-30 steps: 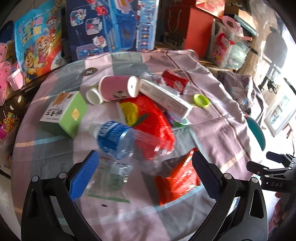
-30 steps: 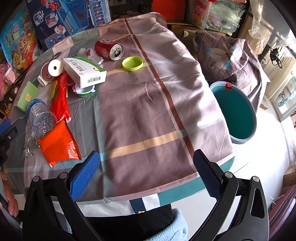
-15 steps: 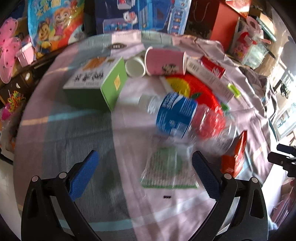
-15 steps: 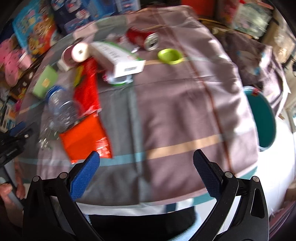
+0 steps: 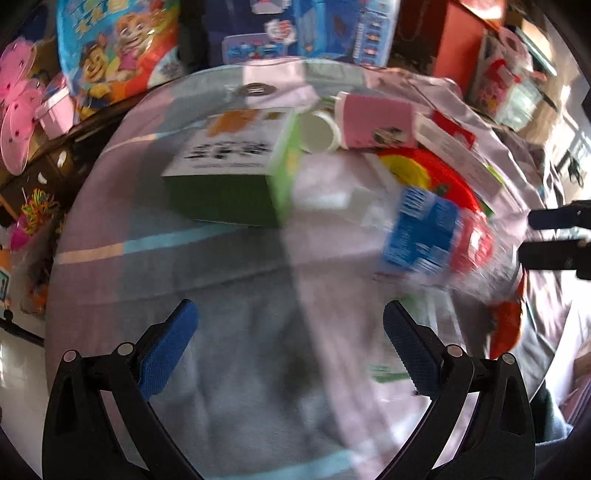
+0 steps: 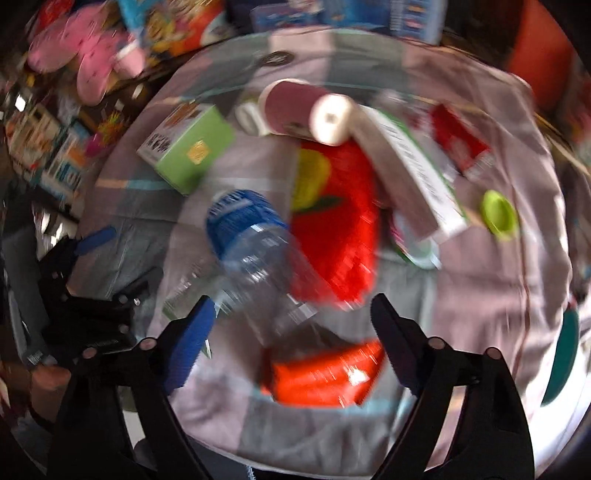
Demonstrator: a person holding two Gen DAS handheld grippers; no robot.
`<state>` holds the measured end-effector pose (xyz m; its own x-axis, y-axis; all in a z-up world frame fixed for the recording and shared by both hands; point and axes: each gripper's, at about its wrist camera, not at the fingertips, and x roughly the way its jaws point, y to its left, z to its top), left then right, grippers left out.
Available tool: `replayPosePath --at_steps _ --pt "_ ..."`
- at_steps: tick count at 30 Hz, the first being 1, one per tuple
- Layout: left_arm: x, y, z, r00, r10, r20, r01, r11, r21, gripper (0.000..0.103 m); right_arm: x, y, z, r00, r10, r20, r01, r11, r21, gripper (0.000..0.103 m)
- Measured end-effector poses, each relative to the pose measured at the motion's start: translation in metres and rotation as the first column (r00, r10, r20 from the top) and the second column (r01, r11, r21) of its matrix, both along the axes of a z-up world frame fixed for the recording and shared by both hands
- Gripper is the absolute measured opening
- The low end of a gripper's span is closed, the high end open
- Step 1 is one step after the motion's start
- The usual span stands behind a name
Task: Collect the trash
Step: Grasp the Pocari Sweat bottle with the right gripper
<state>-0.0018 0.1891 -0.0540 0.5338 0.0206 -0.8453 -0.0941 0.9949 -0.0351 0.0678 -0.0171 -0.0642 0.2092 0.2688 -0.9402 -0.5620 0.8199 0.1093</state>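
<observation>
Trash lies on a round table under a checked cloth [image 5: 221,369]. My left gripper [image 5: 288,317] is open over bare cloth, in front of a green box [image 5: 229,173], with nothing between its fingers. A clear bottle with a blue label [image 5: 421,236] lies to its right. My right gripper [image 6: 291,314] hangs over that bottle [image 6: 251,251] with its jaws closing. The bottle's clear body shows between the fingers and neither pad presses on it. An orange packet [image 6: 325,373] lies just below the fingers. A red bag [image 6: 332,229] lies beyond the bottle.
A pink cup [image 6: 295,107], a long white box [image 6: 410,166], a red can [image 6: 461,140] and a green lid [image 6: 498,214] lie further back. A teal bin [image 6: 565,354] stands past the table's right edge. Toy boxes [image 5: 303,33] crowd the far side. A hand [image 6: 44,380] holds the left gripper [image 6: 85,295].
My left gripper has slid left, off the bottle and onto bare cloth near the green box. My right gripper has swung left over the bottle and orange packet, and its jaws have narrowed.
</observation>
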Motion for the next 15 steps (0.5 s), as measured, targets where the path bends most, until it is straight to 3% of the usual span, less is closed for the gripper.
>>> replayPosePath --at_steps 4,10,13,15 --pt "0.014 0.032 0.009 0.999 0.035 -0.005 -0.035 0.999 -0.006 0.100 0.017 0.028 -0.016 0.997 0.058 -0.046 -0.061 0.996 -0.058 0.082" --pt "0.038 0.056 0.016 1.000 0.010 -0.023 -0.010 1.000 -0.016 0.100 0.036 0.051 -0.040 0.992 0.074 -0.103 -0.086 0.989 -0.121 0.080" --pt "0.049 0.068 0.020 1.000 0.011 -0.023 -0.012 0.999 -0.052 0.100 0.038 0.059 -0.048 0.990 0.081 -0.119 -0.095 0.988 -0.118 0.067" --pt "0.052 0.071 0.025 1.000 0.002 -0.008 -0.002 0.997 -0.071 0.100 0.037 0.066 -0.046 0.992 0.091 -0.091 -0.102 0.988 -0.116 0.067"
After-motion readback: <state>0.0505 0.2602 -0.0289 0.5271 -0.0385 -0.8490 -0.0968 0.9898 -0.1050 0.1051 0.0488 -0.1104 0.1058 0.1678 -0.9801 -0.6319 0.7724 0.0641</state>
